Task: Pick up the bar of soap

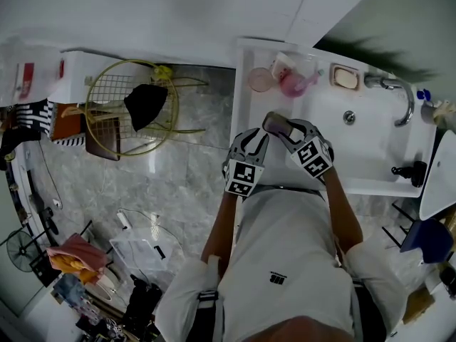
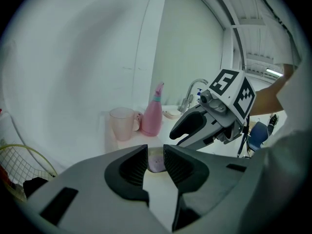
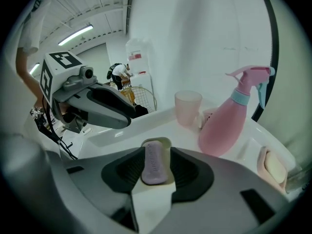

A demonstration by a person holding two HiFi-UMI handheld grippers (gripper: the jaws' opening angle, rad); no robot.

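Observation:
A purple bar of soap (image 3: 155, 164) stands on edge between the pads of my right gripper (image 3: 156, 155), which is shut on it. A cream soap dish (image 3: 165, 142) shows just behind and under the bar; I cannot tell whether the bar still touches it. In the head view the right gripper (image 1: 279, 125) is over the left ledge of the white sink (image 1: 370, 155), with my left gripper (image 1: 258, 142) close beside it on the left. The left gripper (image 2: 155, 160) is narrowly open with nothing between its pads; the soap (image 2: 156, 163) shows beyond the gap.
A pink cup (image 3: 188, 107) and a pink spray bottle (image 3: 229, 116) stand at the back of the ledge. A second dish with a pale soap (image 1: 345, 77) sits by the faucet (image 1: 395, 95). A wire basket (image 1: 132, 109) stands on the floor to the left.

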